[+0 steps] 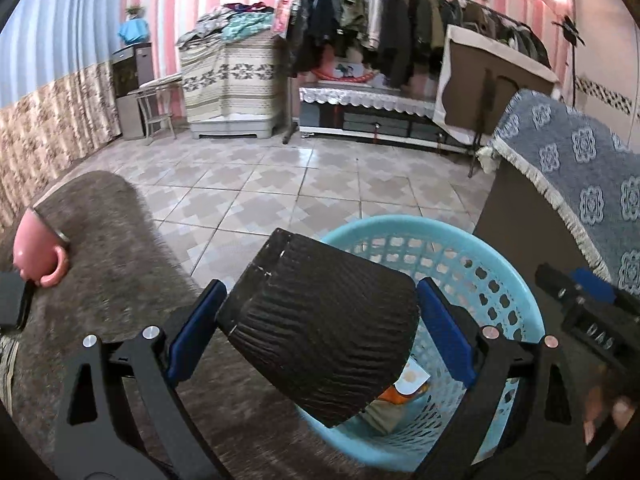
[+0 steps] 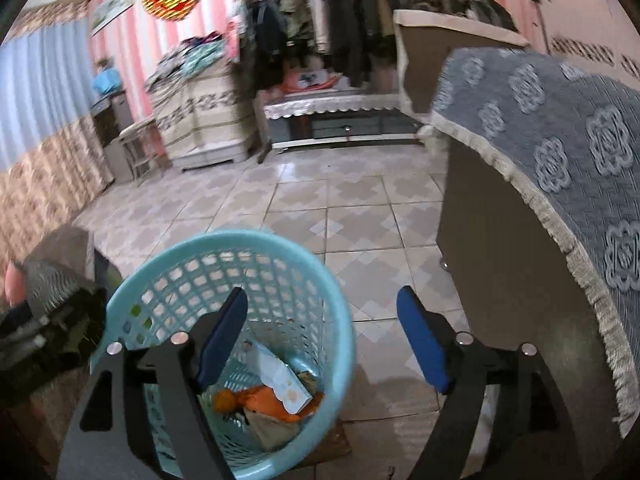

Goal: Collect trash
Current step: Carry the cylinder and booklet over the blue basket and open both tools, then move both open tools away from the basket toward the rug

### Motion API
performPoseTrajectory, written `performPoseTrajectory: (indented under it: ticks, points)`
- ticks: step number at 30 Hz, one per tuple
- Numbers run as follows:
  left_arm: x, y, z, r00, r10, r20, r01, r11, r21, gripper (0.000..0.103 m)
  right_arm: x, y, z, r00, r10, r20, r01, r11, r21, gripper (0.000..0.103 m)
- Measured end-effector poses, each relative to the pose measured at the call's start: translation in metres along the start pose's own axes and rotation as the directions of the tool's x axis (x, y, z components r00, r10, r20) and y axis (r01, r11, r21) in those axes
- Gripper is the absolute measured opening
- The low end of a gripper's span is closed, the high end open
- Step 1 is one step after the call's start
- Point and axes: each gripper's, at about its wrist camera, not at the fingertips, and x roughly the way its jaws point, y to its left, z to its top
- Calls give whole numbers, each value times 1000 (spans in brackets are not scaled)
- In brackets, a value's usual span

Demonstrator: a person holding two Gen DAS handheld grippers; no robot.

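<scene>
My left gripper (image 1: 316, 320) is shut on a black ribbed paper cup (image 1: 320, 328) and holds it on its side over the near left rim of a light-blue plastic basket (image 1: 404, 228). The basket (image 2: 280, 240) holds an orange wrapper (image 2: 264, 398), a pale carton (image 2: 280, 380) and other scraps. My right gripper (image 2: 324, 336) is open and empty, hovering above the basket's right rim. It also shows at the right edge of the left wrist view (image 1: 580, 304). The cup appears blurred at the left of the right wrist view (image 2: 52, 284).
A pink mug (image 1: 38, 252) lies on its side on the brown table top (image 1: 120, 264) at left. A sofa arm with a grey floral cover (image 2: 552, 132) stands right of the basket. Tiled floor (image 1: 280, 176), a clothes rack and cabinets lie beyond.
</scene>
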Motion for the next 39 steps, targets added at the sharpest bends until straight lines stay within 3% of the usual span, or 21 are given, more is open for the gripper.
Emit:
performPoseTrajectory:
  ticks: [7, 13, 23, 27, 37, 39]
  points:
    - [15, -9, 2, 998, -51, -27, 51, 999, -9, 97, 4, -13, 1, 1000, -14, -8, 14, 998, 56, 76]
    - [7, 2, 5, 1000, -12, -14, 12, 1000, -25, 97, 4, -10, 0, 1000, -16, -6, 16, 999, 44, 76]
    - [-33, 52, 5, 992, 119, 49, -115, 990, -80, 97, -4, 15, 1, 1000, 7, 10, -7, 1000, -19, 81]
    - [-54, 76, 1, 984, 165, 62, -157, 981, -115, 98, -10, 35, -3, 999, 32, 20, -31, 998, -63, 88]
    - [-117, 136, -32, 949, 307, 77, -287, 938, -195, 98, -36, 90, -25, 991, 129, 30, -121, 974, -190, 90]
    - [-131, 150, -41, 940, 334, 73, -312, 925, -216, 98, -44, 101, -31, 989, 145, 37, -134, 967, -218, 96]
